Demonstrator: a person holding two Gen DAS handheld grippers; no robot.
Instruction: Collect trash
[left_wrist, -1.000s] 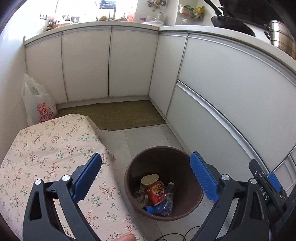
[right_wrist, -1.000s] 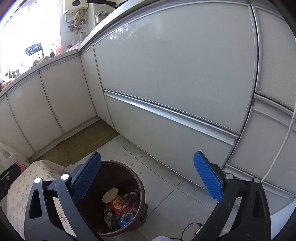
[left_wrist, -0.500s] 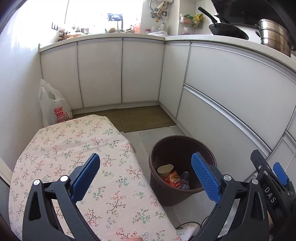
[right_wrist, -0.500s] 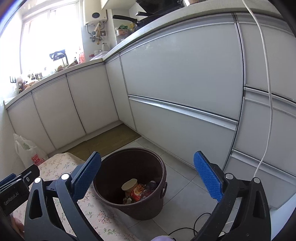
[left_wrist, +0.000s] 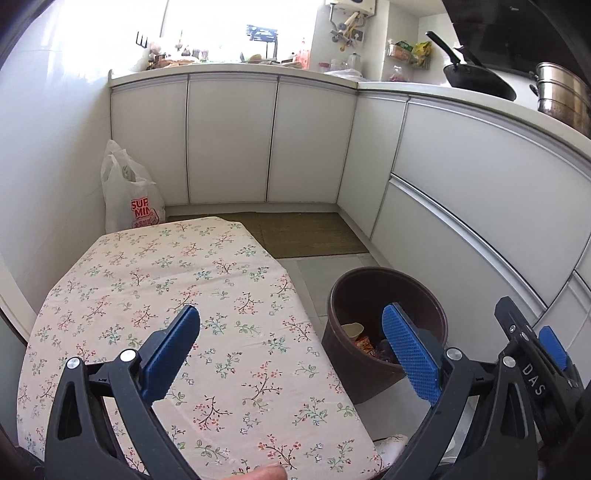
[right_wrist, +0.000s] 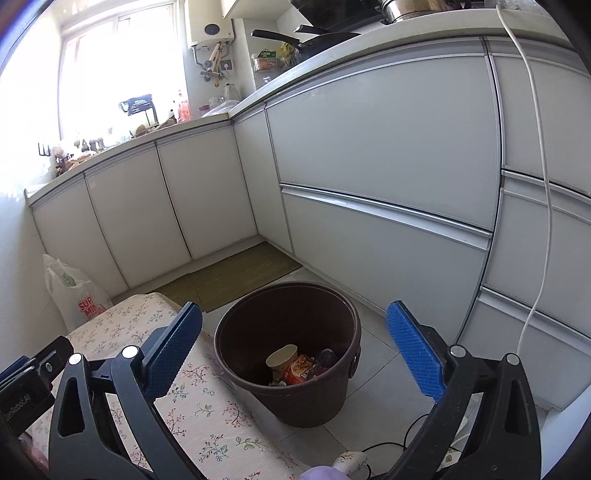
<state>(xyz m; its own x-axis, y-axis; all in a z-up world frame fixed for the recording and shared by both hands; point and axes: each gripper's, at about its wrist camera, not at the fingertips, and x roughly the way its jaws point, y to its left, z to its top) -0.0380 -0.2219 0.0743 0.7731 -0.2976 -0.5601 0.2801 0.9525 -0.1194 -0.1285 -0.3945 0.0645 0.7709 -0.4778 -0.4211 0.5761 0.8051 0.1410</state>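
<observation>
From the left wrist we hold our left gripper (left_wrist: 291, 343) apart and empty above the floral table (left_wrist: 155, 280), nothing on it to grab. From the right wrist our right gripper (right_wrist: 295, 339) gapes empty toward the brown bin (right_wrist: 236, 347), where the trash (right_wrist: 295, 365) lies gathered inside.

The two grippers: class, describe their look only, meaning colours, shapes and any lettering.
The left gripper and the right gripper each have black, triangular-cutout plastic arms with silver screws and blue, textured finger pads. In the left wrist view, the right gripper's side reads "DAS"; in the right wrist view, the left gripper's side reads partly "enRobot.AI".
</observation>
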